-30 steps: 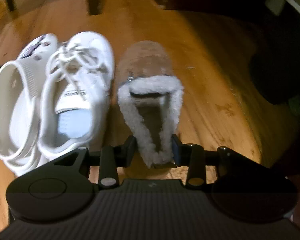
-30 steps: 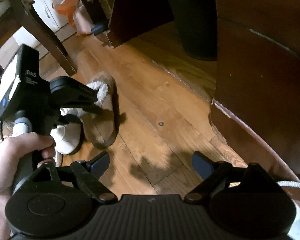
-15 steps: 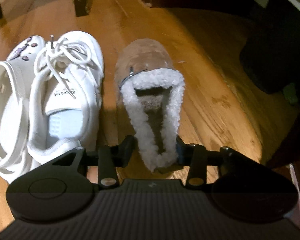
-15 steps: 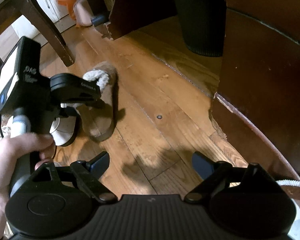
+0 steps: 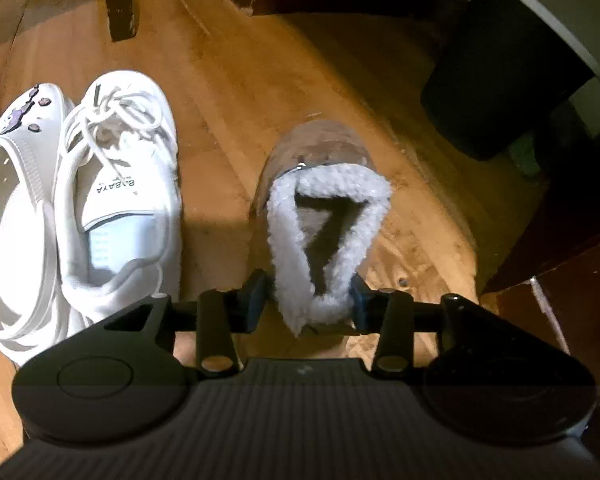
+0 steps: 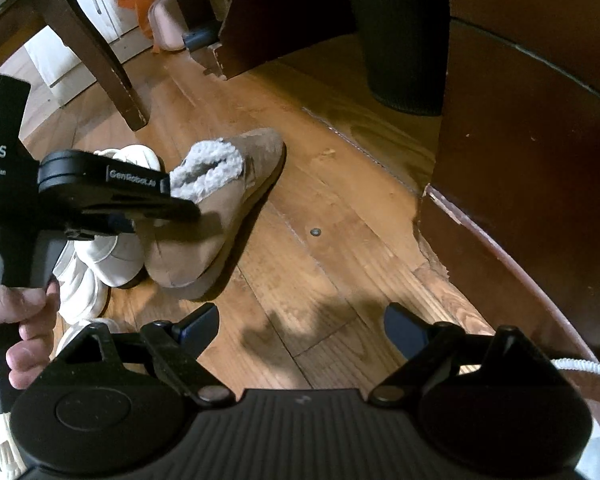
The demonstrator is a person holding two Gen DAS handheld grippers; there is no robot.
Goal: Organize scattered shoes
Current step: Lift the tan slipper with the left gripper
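Left tool [image 5: 308,294] clamped on slipper [image 5: 320,200], perhaps above worn plank floor [image 5: 236,80].

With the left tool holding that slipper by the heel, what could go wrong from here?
The left tool pinches only the fleece heel collar of the brown slipper; the soft lining may compress and slip free. Its toe sags toward the wood floor and could drag. Swinging left might bump the white sneaker.
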